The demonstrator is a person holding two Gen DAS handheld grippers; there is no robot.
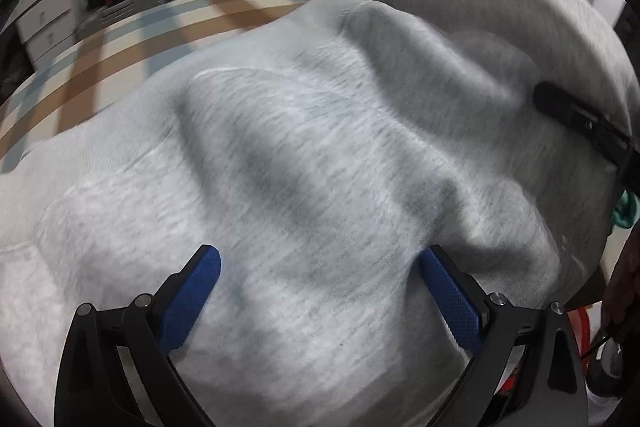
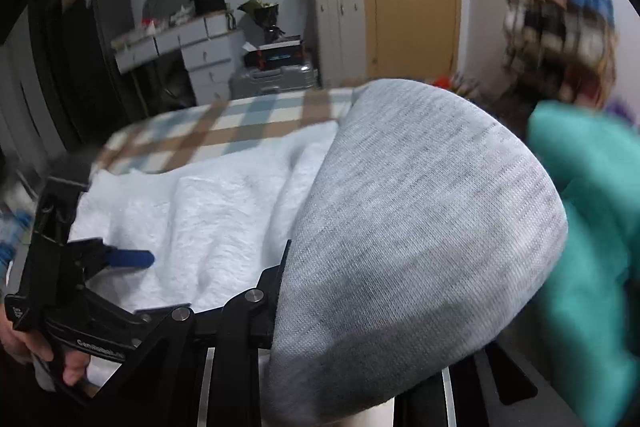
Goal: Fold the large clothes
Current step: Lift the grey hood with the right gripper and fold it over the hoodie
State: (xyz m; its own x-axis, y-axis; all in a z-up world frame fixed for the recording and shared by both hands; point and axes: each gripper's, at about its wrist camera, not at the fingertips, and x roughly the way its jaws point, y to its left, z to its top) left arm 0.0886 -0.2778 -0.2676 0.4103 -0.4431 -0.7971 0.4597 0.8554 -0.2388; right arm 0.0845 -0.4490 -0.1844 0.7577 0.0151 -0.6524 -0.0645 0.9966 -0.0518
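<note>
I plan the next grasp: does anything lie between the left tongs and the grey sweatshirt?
Nothing visible does. The left tongs stand open directly over the grey sweatshirt; only its wrinkled cloth shows between the blue pads.

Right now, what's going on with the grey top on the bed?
A person with a claw in each hand is folding a grey sweatshirt on a checked bedsheet. The left claw is open above the cloth, gripping nothing. A fold of the sweatshirt is draped over the right claw, hiding its jaws. A teal garment lies beside it.
</note>
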